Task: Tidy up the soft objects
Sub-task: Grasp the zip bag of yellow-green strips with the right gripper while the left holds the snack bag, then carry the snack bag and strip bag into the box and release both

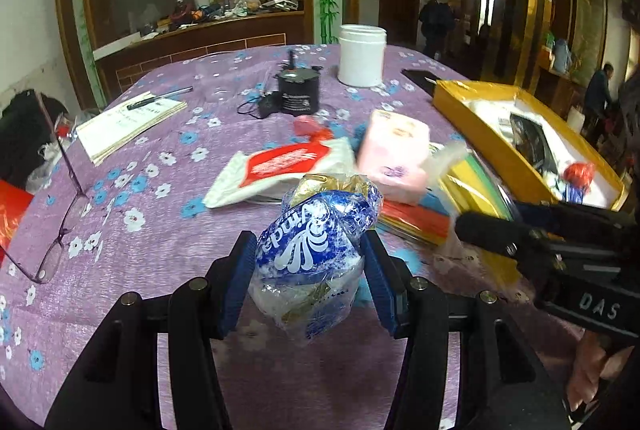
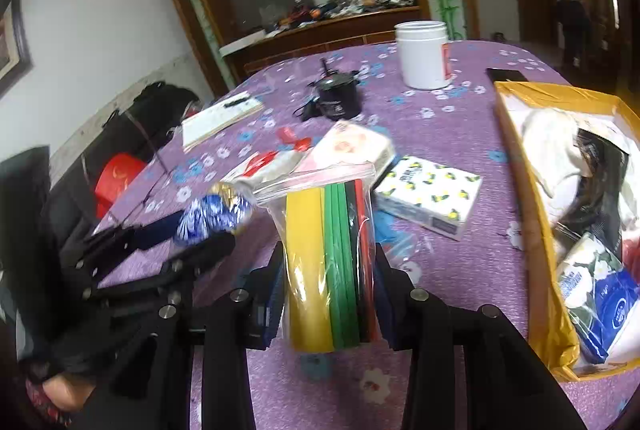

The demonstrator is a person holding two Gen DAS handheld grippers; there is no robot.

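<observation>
My left gripper (image 1: pixel 310 262) is shut on a blue and white tissue pack (image 1: pixel 316 254), held just above the purple flowered tablecloth (image 1: pixel 160 250). That pack (image 2: pixel 212 216) and the left gripper (image 2: pixel 192 230) show at the left of the right wrist view. My right gripper (image 2: pixel 330 294) is shut on a clear zip bag of coloured sheets (image 2: pixel 328 262), yellow, green, black and red. From the left wrist view the right gripper (image 1: pixel 476 226) sits at the right, over the same bag (image 1: pixel 472 189). A pink tissue pack (image 1: pixel 394 153), a white and red pouch (image 1: pixel 280 165) and a lemon-print tissue pack (image 2: pixel 428 191) lie on the cloth.
A yellow box (image 2: pixel 536 230) on the right holds cloths, a dark packet and tissue packs. A white jar (image 1: pixel 362 55), a black pot with a cord (image 1: pixel 298 91), a notebook with pen (image 1: pixel 132 121) and glasses (image 1: pixel 56 226) are on the table. People stand in the far room.
</observation>
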